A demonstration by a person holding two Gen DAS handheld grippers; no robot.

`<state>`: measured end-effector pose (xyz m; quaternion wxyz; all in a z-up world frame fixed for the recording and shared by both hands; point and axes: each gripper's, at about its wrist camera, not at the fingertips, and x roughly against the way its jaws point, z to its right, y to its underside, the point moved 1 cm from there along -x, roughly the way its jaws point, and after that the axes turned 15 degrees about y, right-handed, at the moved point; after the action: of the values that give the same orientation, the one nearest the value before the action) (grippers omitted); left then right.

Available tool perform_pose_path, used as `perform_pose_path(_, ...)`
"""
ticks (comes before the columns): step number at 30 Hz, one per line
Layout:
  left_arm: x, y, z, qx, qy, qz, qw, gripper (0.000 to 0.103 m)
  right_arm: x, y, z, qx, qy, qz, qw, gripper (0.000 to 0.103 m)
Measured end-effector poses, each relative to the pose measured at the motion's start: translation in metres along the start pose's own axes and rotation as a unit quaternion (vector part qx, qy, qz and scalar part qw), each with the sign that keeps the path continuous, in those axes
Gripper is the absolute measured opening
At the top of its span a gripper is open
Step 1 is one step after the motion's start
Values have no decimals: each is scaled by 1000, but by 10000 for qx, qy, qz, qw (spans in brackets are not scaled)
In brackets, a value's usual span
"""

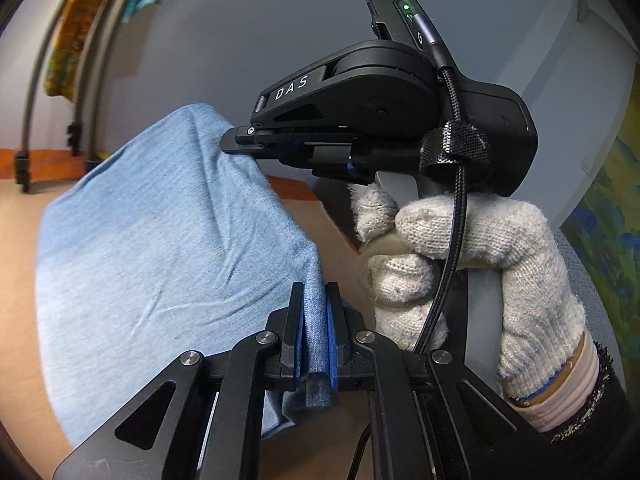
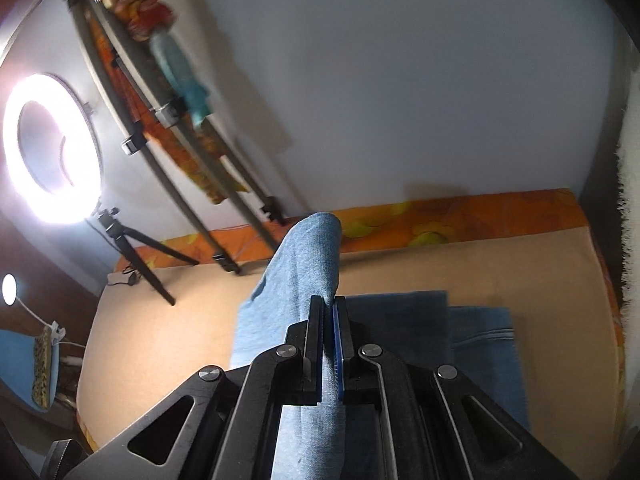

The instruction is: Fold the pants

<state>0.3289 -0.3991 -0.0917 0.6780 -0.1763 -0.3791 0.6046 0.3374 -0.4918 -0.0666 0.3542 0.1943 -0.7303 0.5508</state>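
The pants [image 1: 160, 240] are light blue denim, lifted and stretched between both grippers above a tan bed sheet [image 1: 24, 240]. My left gripper [image 1: 315, 292] is shut on a folded edge of the fabric at the bottom of the left wrist view. My right gripper [image 1: 234, 140], held by a hand in a white knit glove [image 1: 480, 248], is clamped on the far top edge of the same cloth. In the right wrist view the right gripper [image 2: 329, 304] is shut on the raised denim [image 2: 304, 264]. A darker part of the pants [image 2: 440, 340] lies flat on the sheet behind it.
A lit ring light [image 2: 52, 148] on a small tripod [image 2: 136, 252] stands at the bed's left. Long tripod legs [image 2: 224, 216] lean against the grey wall. An orange patterned cover [image 2: 460, 212] runs along the bed's far edge. Bare tan sheet [image 2: 160, 340] lies to the left.
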Motion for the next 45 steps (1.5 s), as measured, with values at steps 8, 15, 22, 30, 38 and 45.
perform_pose_path(8,-52,-14,-19,-91,145,-284,9995,7,-10,3,51,-227,159,-68,9996,1)
perform_pose_path(15,-84,-23,-16,-151,219,-482,9985,7,-23,4,86,-408,243,-147,9988,1)
perform_pose_path(22,-107,-18,-47,67,203,-773,9968,7,-49,15,118,-615,162,-462,9969,1)
perform_pose_path(30,-121,-21,-51,92,183,-1012,9947,18,-55,22,136,-699,163,-467,9963,28)
perform_pose_path(38,-75,-21,-41,-227,110,-1105,9936,40,-14,28,154,-767,251,-1,9967,35)
perform_pose_path(45,-3,-10,-57,-223,-444,-935,9944,40,13,49,130,-298,198,179,9992,37)
